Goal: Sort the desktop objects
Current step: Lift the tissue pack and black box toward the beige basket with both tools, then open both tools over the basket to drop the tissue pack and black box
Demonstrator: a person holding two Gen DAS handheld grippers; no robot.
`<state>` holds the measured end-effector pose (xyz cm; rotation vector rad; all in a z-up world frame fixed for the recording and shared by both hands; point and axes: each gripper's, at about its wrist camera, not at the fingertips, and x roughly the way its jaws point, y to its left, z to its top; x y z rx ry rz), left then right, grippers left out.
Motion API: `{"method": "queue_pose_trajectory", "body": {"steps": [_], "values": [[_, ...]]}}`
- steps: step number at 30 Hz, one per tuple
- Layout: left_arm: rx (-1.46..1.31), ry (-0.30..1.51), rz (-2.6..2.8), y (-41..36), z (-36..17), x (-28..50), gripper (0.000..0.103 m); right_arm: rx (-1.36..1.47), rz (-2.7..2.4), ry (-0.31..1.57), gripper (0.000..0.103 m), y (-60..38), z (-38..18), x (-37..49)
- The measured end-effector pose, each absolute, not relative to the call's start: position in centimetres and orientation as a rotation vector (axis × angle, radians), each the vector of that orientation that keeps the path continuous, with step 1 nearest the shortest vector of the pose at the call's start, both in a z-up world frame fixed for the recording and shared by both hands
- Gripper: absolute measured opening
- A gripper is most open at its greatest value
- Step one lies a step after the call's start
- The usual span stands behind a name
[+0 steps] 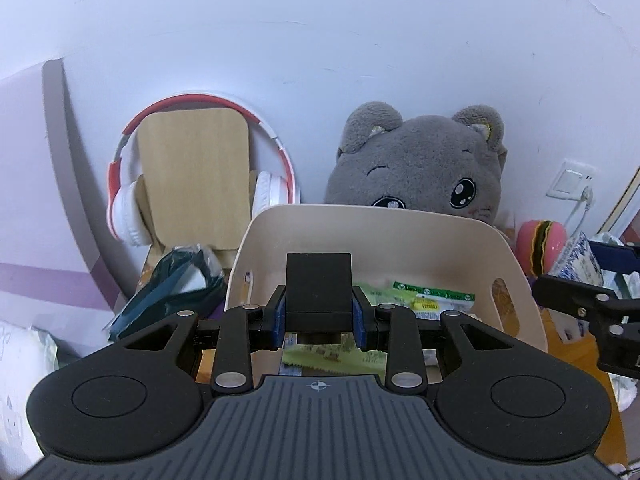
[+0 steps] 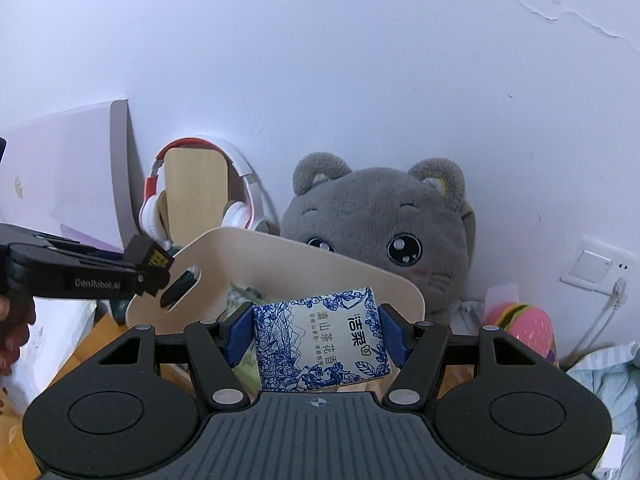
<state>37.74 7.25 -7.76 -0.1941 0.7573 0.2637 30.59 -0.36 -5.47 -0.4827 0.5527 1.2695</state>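
Observation:
My left gripper [image 1: 319,322] is shut on a small black box [image 1: 319,288] and holds it over the near rim of a beige plastic bin [image 1: 360,220]. Green and yellow packets [image 1: 432,300] lie inside the bin. My right gripper [image 2: 316,334] is shut on a blue-and-white tissue pack [image 2: 320,344] just in front of the same bin [image 2: 280,256]. In the right wrist view the left gripper [image 2: 154,276] comes in from the left with the black box [image 2: 146,254] at the bin's left handle. The right gripper's arm [image 1: 588,308] and tissue pack [image 1: 580,260] show at the right edge of the left wrist view.
A grey plush cat [image 1: 420,160] sits behind the bin against the white wall. Red-and-white headphones [image 1: 128,200] hang on a wooden stand [image 1: 196,176] at left. A dark green bag [image 1: 168,288] lies left of the bin. A burger toy [image 1: 540,240] and a wall socket [image 1: 572,180] are at right.

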Motion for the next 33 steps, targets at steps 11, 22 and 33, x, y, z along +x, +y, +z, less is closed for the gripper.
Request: {"method": "queue_pose_trajectory", "body": {"steps": [11,22,33], "values": [[-0.145,0.842,0.236,6.8,-11.1,41.9,0.032,-0.514,1.211,0.616,0.063,4.1,-9.5,32.3],[-0.045,0.965,0.206,6.1,-15.5,44.3,0.032,-0.602,1.169,0.714,0.063,6.5,-14.2,33.4],[-0.023,0.944,0.177,5.3,-15.5,43.7,0.063,-0.670,1.148,0.750,0.084,6.0,-15.8,33.6]]}}
